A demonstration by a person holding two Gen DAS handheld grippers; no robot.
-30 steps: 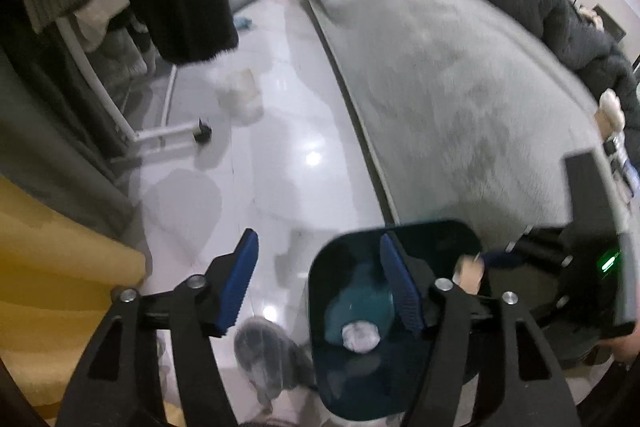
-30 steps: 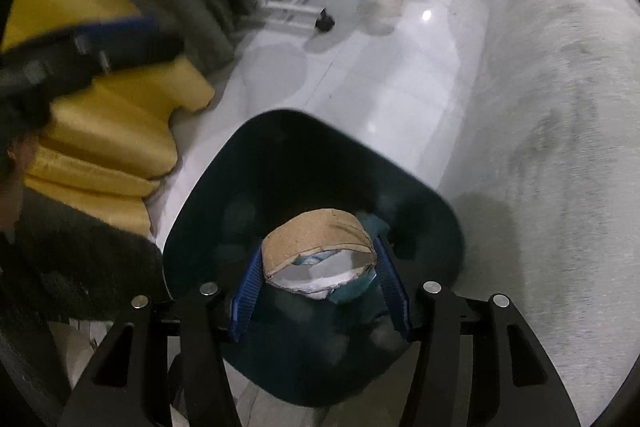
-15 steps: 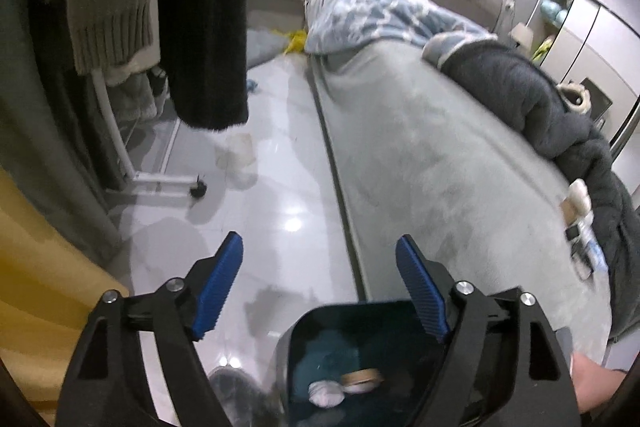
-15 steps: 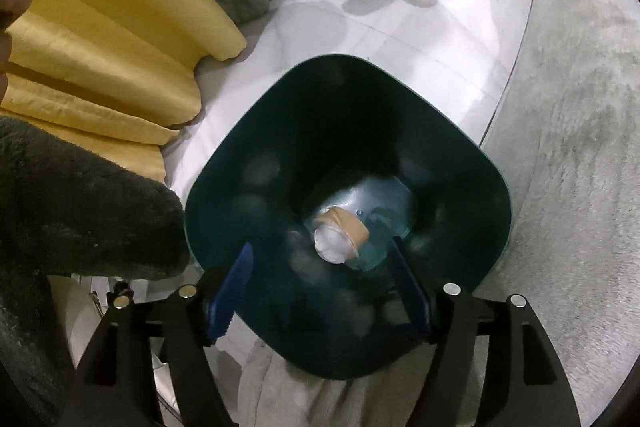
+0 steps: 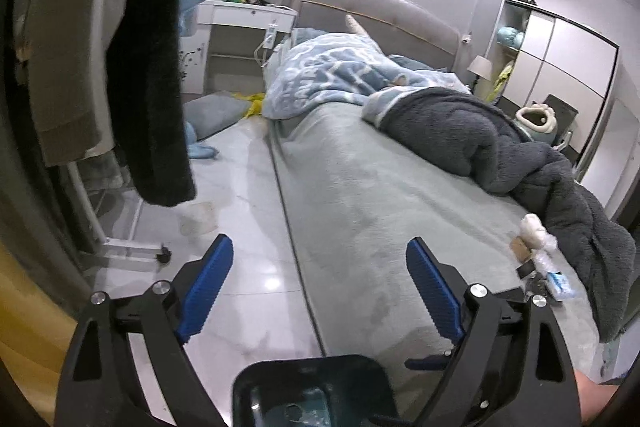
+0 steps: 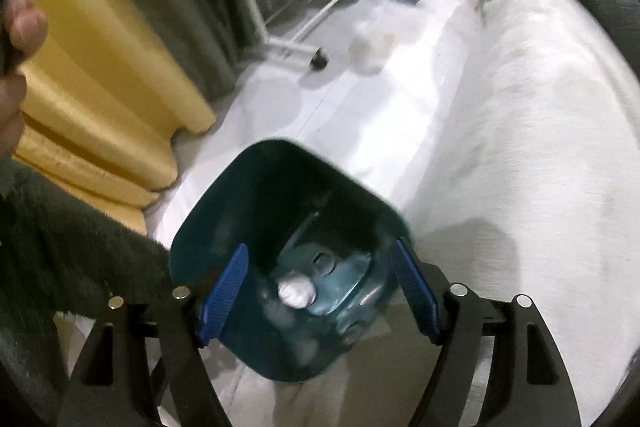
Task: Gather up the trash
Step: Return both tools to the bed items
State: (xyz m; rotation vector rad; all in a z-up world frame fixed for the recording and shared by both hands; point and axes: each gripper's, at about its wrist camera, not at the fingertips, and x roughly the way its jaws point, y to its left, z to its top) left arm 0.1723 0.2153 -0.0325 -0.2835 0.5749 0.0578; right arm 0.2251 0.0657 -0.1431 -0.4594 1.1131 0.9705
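Teal bin sits on floor beside the bed, white wad lying in its bottom. Right hand-held gripper above it, jaws just opening, spread, nothing between. Left hand-held gripper likewise just opening, spread and empty; more trash on the bed.

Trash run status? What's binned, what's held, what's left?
Binned: a white wad lies at the bottom of the teal bin. Held: nothing; left gripper and right gripper are open, jaws just widened. Left: small litter pile on the bed beside the dark blanket.

Teal bin on tiled floor
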